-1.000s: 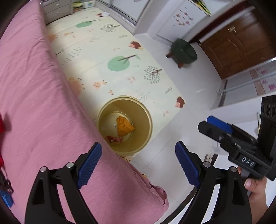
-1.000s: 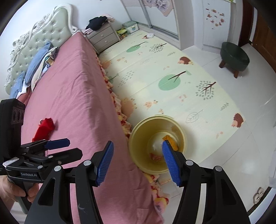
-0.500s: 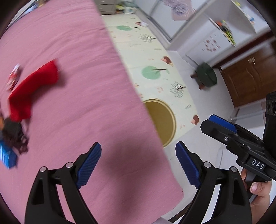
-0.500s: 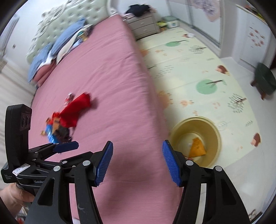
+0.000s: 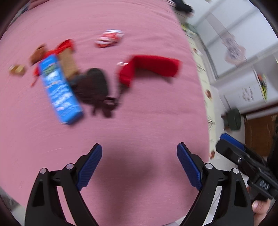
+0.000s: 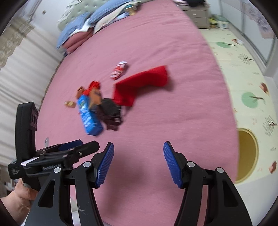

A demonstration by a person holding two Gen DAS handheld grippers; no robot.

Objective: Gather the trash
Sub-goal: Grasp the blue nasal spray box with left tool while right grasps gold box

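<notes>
Trash lies on the pink bed [image 5: 139, 132]: a blue box [image 5: 60, 90] [image 6: 89, 115], a dark crumpled item [image 5: 94, 88] [image 6: 111, 113], a red cloth [image 5: 149, 67] [image 6: 140, 86], a red-and-white wrapper [image 5: 109, 37] [image 6: 119, 69], a small gold wrapper [image 5: 17, 69] [image 6: 69, 103] and brown and red scraps [image 5: 67, 57]. My left gripper [image 5: 139, 165] is open and empty above the bed, short of the pile. My right gripper [image 6: 138, 161] is open and empty beside it. The yellow bin [image 6: 247, 154] stands on the floor at the right.
Pillows and bedding [image 6: 97, 22] are piled at the head of the bed. A patterned play mat [image 6: 246, 73] covers the floor right of the bed. A green stool [image 5: 233, 120] and a nightstand [image 6: 196, 15] stand beyond.
Both grippers have swung left from over the yellow bin to over the bed, and the trash pile has come into view ahead. Both stay open and empty.
</notes>
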